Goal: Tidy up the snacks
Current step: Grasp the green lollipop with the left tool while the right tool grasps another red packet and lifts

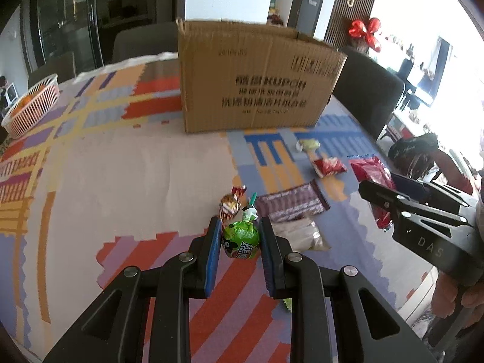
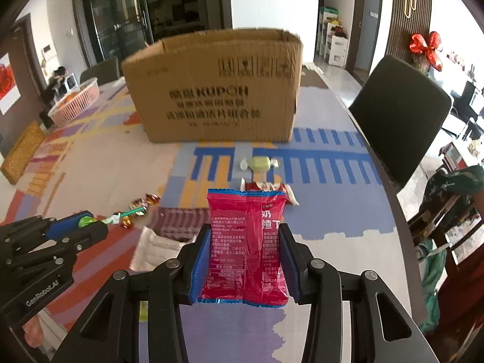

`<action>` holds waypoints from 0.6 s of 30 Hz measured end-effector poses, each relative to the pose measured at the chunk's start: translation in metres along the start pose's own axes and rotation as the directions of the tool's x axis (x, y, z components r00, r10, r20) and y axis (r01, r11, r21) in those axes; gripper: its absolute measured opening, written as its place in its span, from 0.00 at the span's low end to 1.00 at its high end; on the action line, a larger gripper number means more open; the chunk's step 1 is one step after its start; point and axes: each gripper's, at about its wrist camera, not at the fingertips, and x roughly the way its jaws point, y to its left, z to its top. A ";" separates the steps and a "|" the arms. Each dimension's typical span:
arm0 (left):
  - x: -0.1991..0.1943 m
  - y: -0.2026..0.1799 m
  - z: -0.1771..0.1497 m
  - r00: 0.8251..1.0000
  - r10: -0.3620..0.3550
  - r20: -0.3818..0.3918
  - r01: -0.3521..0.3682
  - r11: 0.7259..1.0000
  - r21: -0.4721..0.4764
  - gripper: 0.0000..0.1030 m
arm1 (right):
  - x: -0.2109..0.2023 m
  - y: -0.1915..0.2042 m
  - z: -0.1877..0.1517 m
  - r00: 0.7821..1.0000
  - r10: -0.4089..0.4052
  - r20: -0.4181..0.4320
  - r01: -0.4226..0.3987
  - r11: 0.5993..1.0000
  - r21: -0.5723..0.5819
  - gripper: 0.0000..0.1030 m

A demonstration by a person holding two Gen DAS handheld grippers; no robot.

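A patterned cloth (image 1: 121,163) in orange, purple, blue and cream blocks is covering the table. A pink slatted basket (image 1: 33,106) is sitting near the far left edge of it, holding what look like oranges. A woven yellow mat (image 2: 21,154) is lying further along the left edge. Dark padded chairs are standing around the table: one (image 2: 402,115) on the right side, another (image 1: 142,40) at the far side. A shiny red foil balloon (image 2: 425,47) is hanging in front of a dark slatted wall panel (image 2: 402,6). Glass doors (image 2: 127,12) with dark frames are standing at the back of the room. White shelves (image 2: 332,42) are standing in the hallway beyond.
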 end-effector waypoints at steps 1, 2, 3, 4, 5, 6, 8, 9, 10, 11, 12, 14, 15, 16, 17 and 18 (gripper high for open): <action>-0.004 -0.001 0.002 1.000 -0.001 0.010 0.001 1.000 0.001 0.25 | -0.003 0.001 0.001 1.000 0.003 0.008 -0.003 1.000 0.001 0.42; -0.007 -0.001 0.004 1.000 -0.001 0.020 0.001 1.000 0.001 0.25 | -0.007 0.002 0.003 1.000 0.007 0.017 -0.007 1.000 0.001 0.42; -0.010 -0.002 0.005 1.000 -0.001 0.030 0.001 1.000 0.001 0.25 | -0.010 0.002 0.004 1.000 0.011 0.027 -0.011 1.000 0.000 0.42; -0.013 -0.002 0.007 0.999 -0.003 0.039 0.003 1.000 0.002 0.25 | -0.013 0.003 0.006 0.999 0.014 0.035 -0.014 1.000 0.000 0.42; -0.016 -0.003 0.010 0.999 -0.006 0.050 0.006 1.000 0.002 0.25 | -0.016 0.003 0.007 0.999 0.017 0.044 -0.017 1.000 -0.001 0.42; -0.018 -0.003 0.012 0.998 -0.006 0.058 0.006 1.000 0.002 0.25 | -0.019 0.003 0.009 0.998 0.021 0.052 -0.021 1.000 -0.002 0.42; -0.024 -0.005 0.016 0.997 -0.010 0.076 0.010 1.000 0.005 0.25 | -0.023 0.004 0.012 0.998 0.026 0.065 -0.026 1.000 -0.003 0.42; -0.026 -0.005 0.018 0.996 -0.009 0.086 0.009 1.000 0.007 0.25 | -0.026 0.005 0.014 0.997 0.029 0.075 -0.029 1.000 -0.003 0.42; -0.029 -0.006 0.021 0.995 -0.009 0.097 0.009 1.000 0.009 0.25 | -0.028 0.005 0.016 0.996 0.032 0.082 -0.032 0.999 -0.003 0.42; -0.031 -0.007 0.024 0.994 -0.010 0.105 0.009 1.000 0.010 0.25 | -0.030 0.005 0.018 0.996 0.034 0.088 -0.034 0.999 -0.003 0.42; -0.033 -0.007 0.027 0.993 -0.010 0.115 0.009 1.000 0.012 0.25 | -0.032 0.006 0.020 0.995 0.037 0.095 -0.036 0.999 -0.003 0.42; -0.039 -0.008 0.034 0.990 -0.010 0.139 0.007 1.000 0.018 0.25 | -0.036 0.005 0.025 0.993 0.040 0.112 -0.040 0.999 -0.001 0.42; -0.040 -0.009 0.038 0.989 -0.010 0.148 0.007 1.000 0.022 0.25 | -0.037 0.005 0.028 0.992 0.042 0.119 -0.042 0.999 -0.003 0.42; -0.042 -0.010 0.041 0.987 -0.010 0.157 0.006 1.000 0.025 0.25 | -0.040 0.005 0.031 0.991 0.041 0.130 -0.041 0.999 -0.002 0.42; -0.044 -0.010 0.044 0.986 -0.009 0.165 0.005 1.000 0.028 0.25 | -0.041 0.005 0.034 0.989 0.041 0.139 -0.042 0.999 0.000 0.42; -0.046 -0.011 0.048 0.984 -0.008 0.177 0.002 1.000 0.031 0.25 | -0.044 0.005 0.038 0.988 0.043 0.148 -0.044 0.999 0.000 0.42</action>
